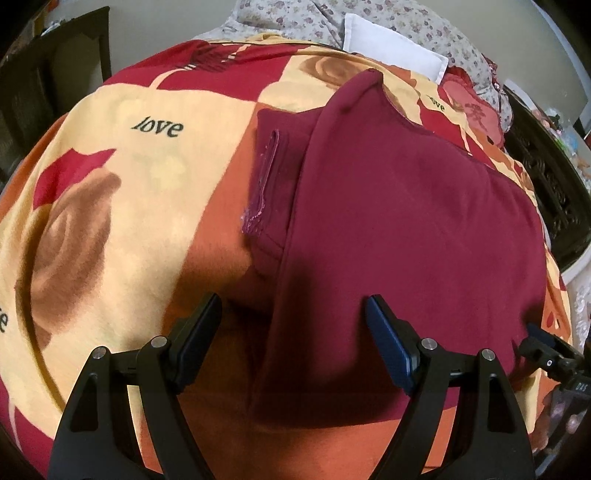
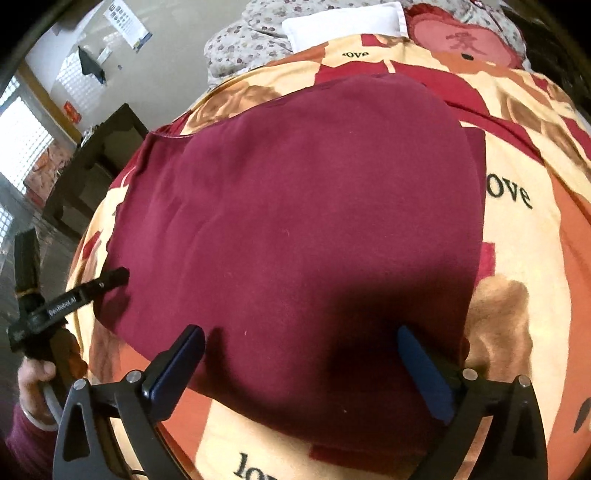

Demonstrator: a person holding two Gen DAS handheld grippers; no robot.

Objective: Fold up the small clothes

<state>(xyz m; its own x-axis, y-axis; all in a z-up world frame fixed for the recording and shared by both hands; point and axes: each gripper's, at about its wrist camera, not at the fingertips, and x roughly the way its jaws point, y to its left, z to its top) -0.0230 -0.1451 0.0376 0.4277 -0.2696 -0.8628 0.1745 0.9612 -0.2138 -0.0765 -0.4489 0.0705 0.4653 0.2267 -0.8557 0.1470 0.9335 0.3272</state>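
A maroon garment lies folded on a bed with a red, orange and cream rose blanket. A sleeve with a frayed hem sticks out at its left side. My left gripper is open and empty, just above the garment's near left edge. In the right wrist view the garment fills the middle. My right gripper is open and empty over its near edge. The other gripper shows at the garment's left edge, and the right gripper's tip shows in the left view.
A white pillow and a floral quilt lie at the bed's head, with a red cushion. Dark wooden furniture stands left of the bed. A dark carved bed frame runs along the right.
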